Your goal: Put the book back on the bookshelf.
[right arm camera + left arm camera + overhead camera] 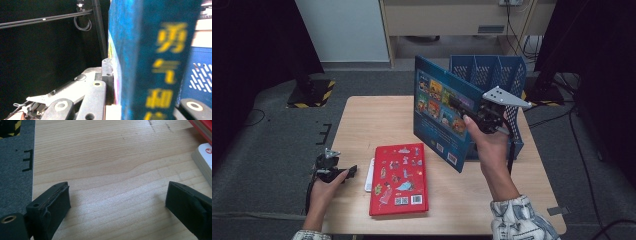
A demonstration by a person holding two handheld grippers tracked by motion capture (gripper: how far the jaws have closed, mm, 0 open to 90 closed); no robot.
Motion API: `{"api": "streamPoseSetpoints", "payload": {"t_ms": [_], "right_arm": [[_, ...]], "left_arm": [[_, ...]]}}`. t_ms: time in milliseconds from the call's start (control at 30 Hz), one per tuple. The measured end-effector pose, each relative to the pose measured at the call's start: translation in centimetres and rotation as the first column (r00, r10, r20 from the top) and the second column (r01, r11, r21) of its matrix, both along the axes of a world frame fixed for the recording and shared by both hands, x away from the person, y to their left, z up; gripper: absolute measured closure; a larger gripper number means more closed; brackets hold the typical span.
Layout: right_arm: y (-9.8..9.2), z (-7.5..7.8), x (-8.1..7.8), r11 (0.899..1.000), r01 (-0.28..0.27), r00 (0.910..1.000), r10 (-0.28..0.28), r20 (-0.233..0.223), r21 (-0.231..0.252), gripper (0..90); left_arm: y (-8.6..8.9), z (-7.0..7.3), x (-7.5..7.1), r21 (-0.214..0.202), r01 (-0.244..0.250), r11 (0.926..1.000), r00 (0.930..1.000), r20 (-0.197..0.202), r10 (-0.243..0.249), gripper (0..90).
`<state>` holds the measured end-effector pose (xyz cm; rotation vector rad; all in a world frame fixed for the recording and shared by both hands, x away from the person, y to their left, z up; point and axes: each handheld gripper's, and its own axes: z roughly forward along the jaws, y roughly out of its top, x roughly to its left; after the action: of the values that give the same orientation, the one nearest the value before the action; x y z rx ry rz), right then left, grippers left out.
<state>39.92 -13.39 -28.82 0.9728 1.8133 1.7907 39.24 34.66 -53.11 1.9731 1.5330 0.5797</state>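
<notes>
Reading 勇气 in yellow on the blue book's (152, 62) spine.

Red book (399, 178) flat on wooden table (362, 125), white book (369, 175) touching its left edge.

light: even overhead, table (362, 120) bright | surroundings: dark | blur: blue book (150, 62) close, out of focus

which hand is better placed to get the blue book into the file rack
Right. Its tongs are shut on the blue book, held upright beside the blue file rack. The left tongs are open at the table's far edge.
</notes>
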Motion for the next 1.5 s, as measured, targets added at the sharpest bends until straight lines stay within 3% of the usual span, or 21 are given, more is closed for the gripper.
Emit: {"api": "streamPoseSetpoints", "payload": {"t_ms": [633,1067,1500], "right_arm": [[-1.3,-0.2,0.3,0.999,0.032,0.9994,-0.031,-0.015,0.019,82.9],[-3.3,0.3,0.1,0.996,0.082,0.9967,-0.081,-0.008,0.043,82.9],[-5.2,0.6,-0.5,0.992,0.118,0.993,-0.118,-0.003,0.037,82.9]], "left_arm": [[-0.1,0.0,0.0,0.01,0.003,0.9999,1.0,-0.001,-0.003,4.3],[-0.1,-0.1,0.0,0.01,0.002,0.9999,1.0,0.0,-0.002,4.2],[-0.1,-0.1,0.0,0.011,0.002,0.9999,1.0,0.001,-0.002,4.2]]}}
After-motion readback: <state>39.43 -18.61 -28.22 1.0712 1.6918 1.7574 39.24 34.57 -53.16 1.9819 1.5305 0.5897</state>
